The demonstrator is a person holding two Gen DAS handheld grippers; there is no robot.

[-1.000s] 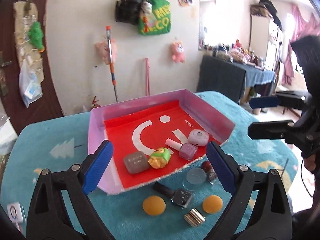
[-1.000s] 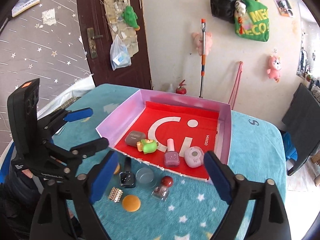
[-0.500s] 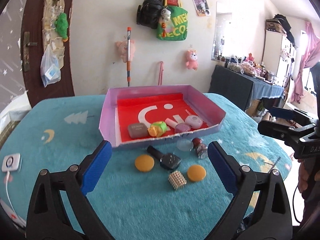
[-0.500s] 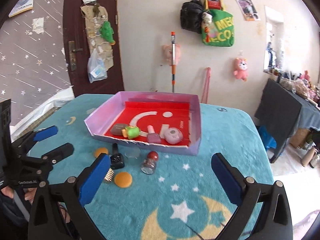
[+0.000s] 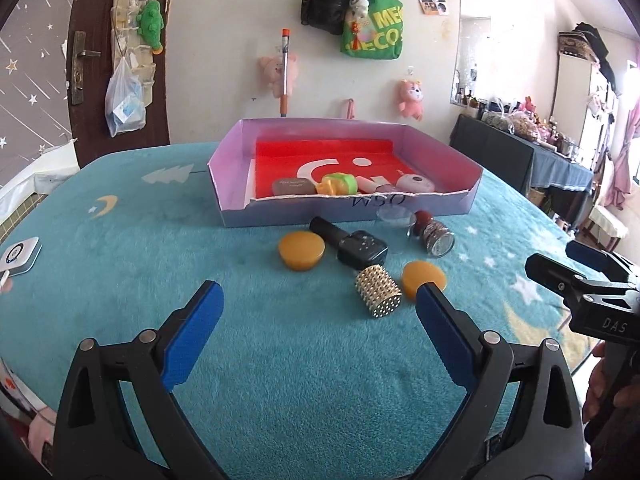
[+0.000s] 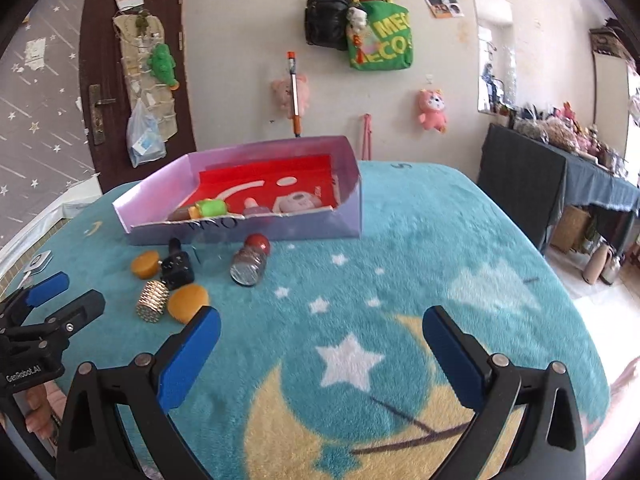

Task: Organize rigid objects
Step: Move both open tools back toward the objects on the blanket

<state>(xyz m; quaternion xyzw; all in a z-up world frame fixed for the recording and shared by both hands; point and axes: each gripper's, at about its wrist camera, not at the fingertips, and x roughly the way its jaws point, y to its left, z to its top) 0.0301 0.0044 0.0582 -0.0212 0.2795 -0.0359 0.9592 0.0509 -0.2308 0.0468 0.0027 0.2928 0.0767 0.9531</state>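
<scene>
While a teal blanket (image 5: 280, 360) covers the table, a purple box (image 5: 348, 212) with a red lining is seen at its far side, with a few small items lying inside. Just in front of it are grouped a black bottle (image 5: 352, 242), a red-capped jar (image 5: 434, 232), two orange discs (image 5: 301, 250) and a studded gold cylinder (image 5: 378, 296). Both the left gripper (image 5: 318, 334) and right gripper (image 6: 320, 344) are held with fingers spread wide, nothing gripped.

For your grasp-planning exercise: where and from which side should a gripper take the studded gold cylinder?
Grip the gold cylinder across its flat ends, from above. It lies on its side on the blanket, so the round, studded wall could roll or slip between pads.
</scene>
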